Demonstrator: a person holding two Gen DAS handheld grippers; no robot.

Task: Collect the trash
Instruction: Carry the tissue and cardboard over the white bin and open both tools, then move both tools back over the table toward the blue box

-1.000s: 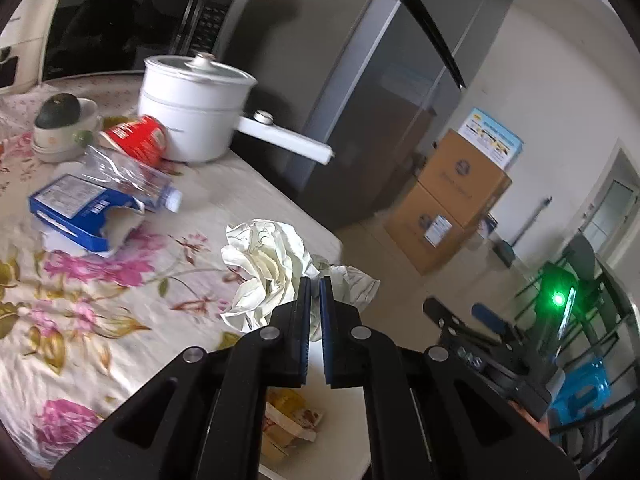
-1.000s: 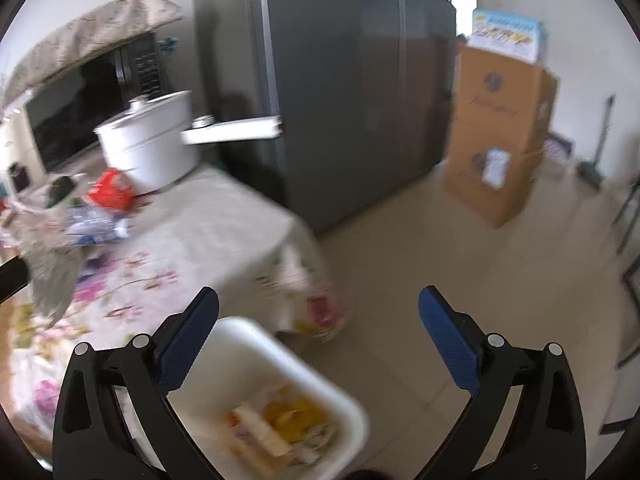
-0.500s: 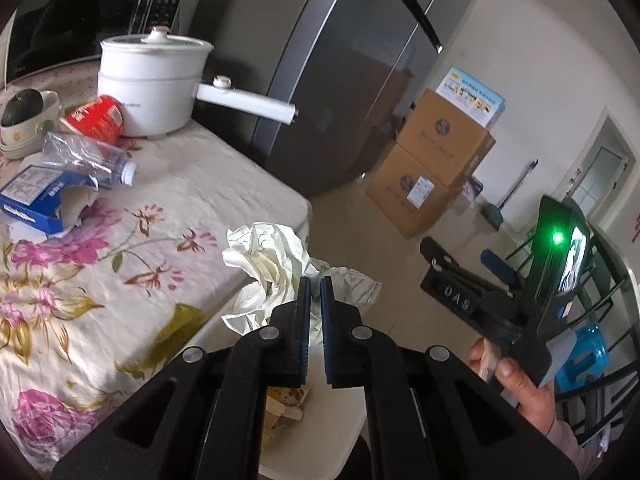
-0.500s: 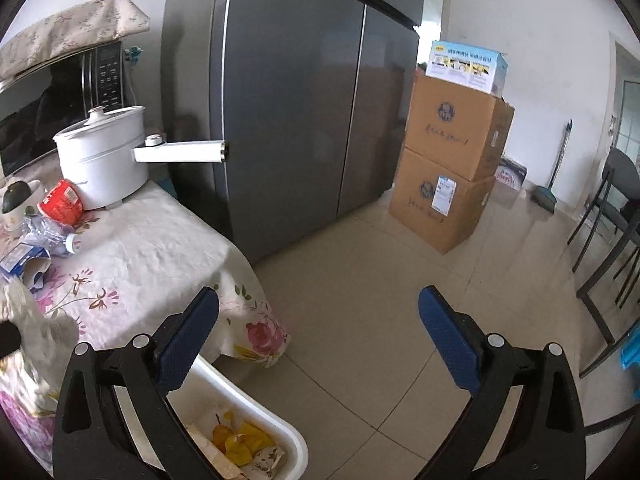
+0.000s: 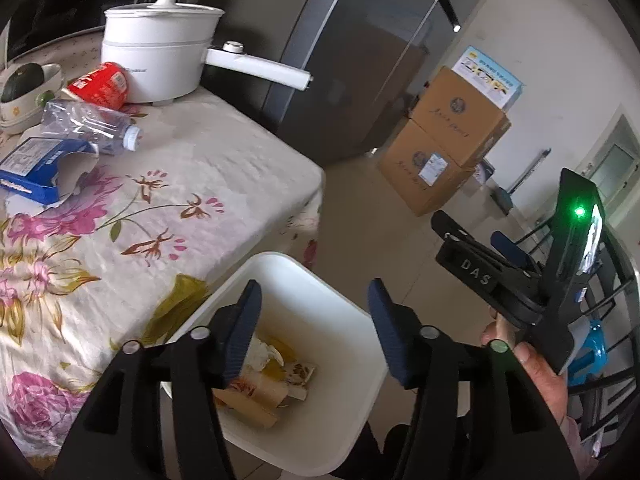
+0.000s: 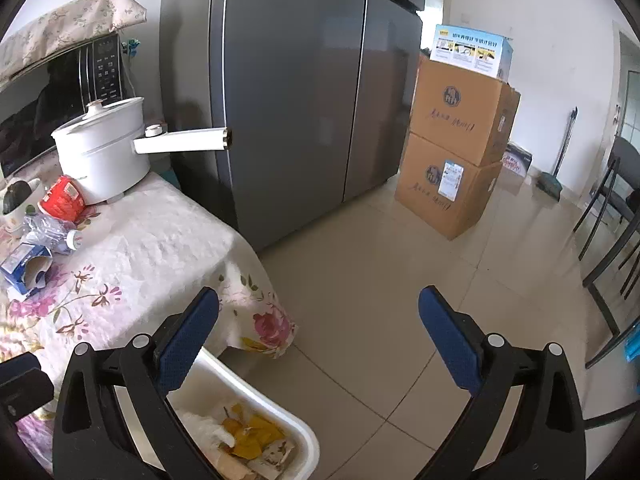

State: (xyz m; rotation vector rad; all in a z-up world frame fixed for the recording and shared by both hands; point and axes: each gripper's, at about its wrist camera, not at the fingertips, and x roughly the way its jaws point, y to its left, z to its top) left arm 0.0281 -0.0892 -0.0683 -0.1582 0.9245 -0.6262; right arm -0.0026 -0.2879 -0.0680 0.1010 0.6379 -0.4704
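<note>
My left gripper [image 5: 314, 292] hangs over the white bin [image 5: 340, 380] beside the table, its jaws opening with nothing between them. A crumpled white paper wad [image 5: 260, 350] lies in the bin among yellow peels and cardboard scraps. On the flowered tablecloth [image 5: 168, 200] lie a crushed plastic bottle [image 5: 88, 122], a red cup [image 5: 102, 88] and a torn blue carton [image 5: 36, 168]. My right gripper [image 6: 319, 292] stands wide open and empty above the floor, to the right of the bin [image 6: 280, 408]. A hand holds it at the right of the left wrist view.
A white pot [image 5: 160, 64] with a long handle stands at the table's far corner, beside a bowl [image 5: 24, 88]. A grey fridge [image 6: 300, 100] rises behind. Stacked cardboard boxes [image 6: 456, 152] and a dark chair [image 6: 612, 208] stand on the tiled floor.
The left jaws have gone from shut on the crumpled paper to apart, and the paper now lies in the bin. The left gripper came lower over the bin.
</note>
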